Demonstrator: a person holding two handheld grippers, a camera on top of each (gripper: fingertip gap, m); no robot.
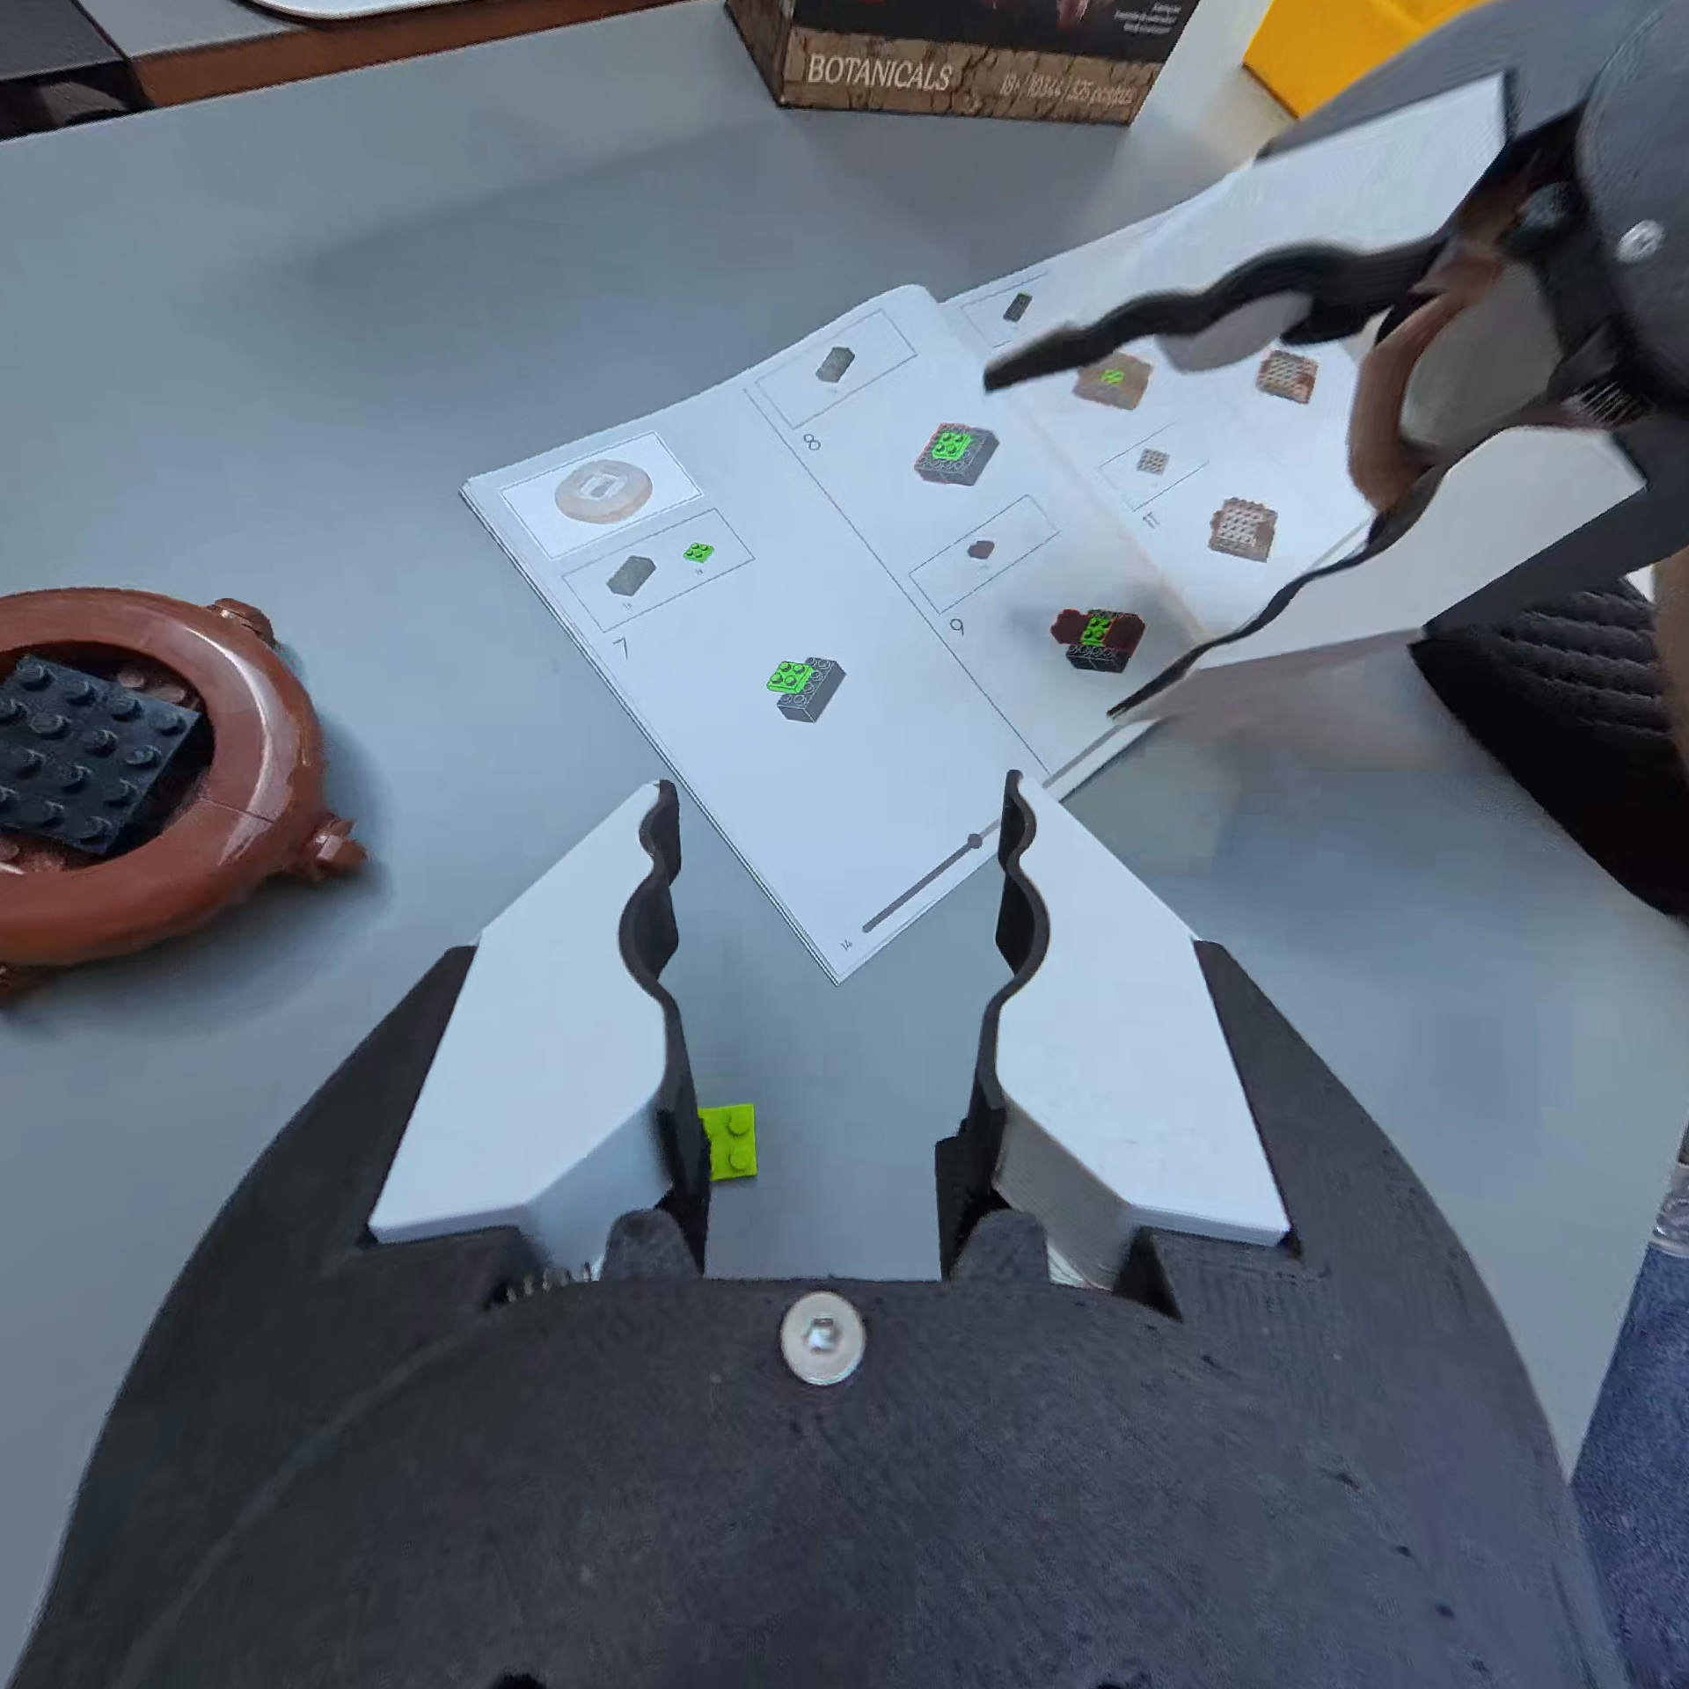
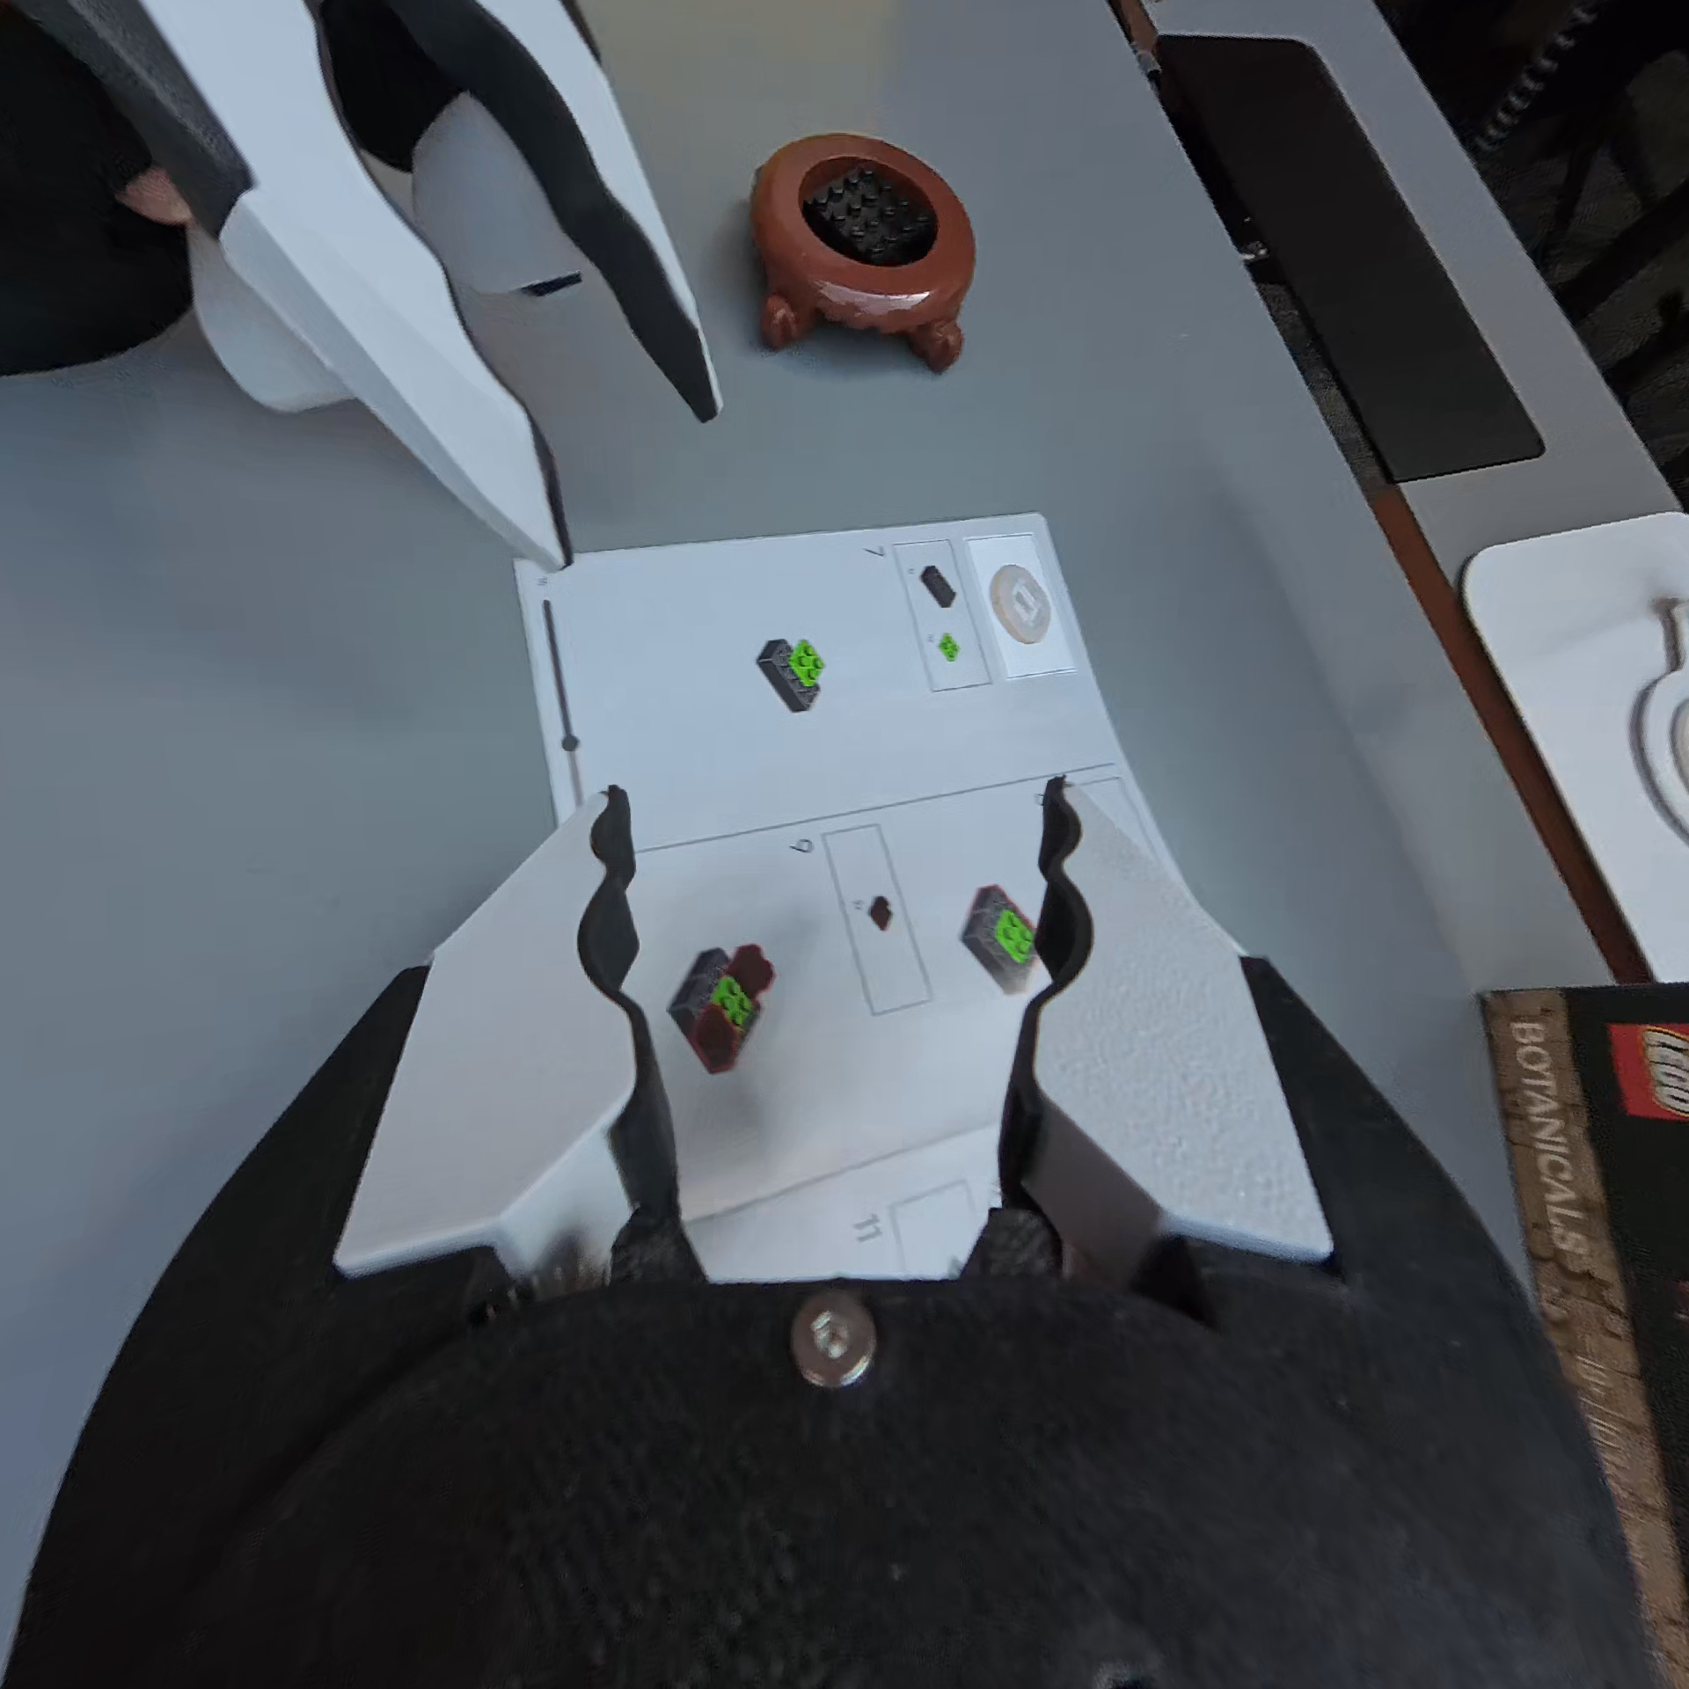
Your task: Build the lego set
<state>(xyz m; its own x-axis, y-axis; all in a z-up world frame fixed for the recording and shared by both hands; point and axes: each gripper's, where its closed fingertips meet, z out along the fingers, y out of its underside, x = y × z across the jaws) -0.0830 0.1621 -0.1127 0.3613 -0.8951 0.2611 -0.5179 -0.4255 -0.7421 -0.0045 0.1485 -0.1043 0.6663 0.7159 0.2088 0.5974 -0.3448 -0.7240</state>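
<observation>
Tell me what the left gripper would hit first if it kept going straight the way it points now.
Most likely the open instruction booklet. The left gripper, jaws open and empty, points at the booklet's near corner, with only bare table between. Depth is hard to judge.

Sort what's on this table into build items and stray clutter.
For the build: instruction booklet, lime green plate, brown round base holding a black studded plate, set box.

Lying about: yellow object, white board, black mat.

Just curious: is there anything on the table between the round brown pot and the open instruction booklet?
Nothing: only bare grey table separates the round brown pot from the open instruction booklet, as both wrist views show.
</observation>
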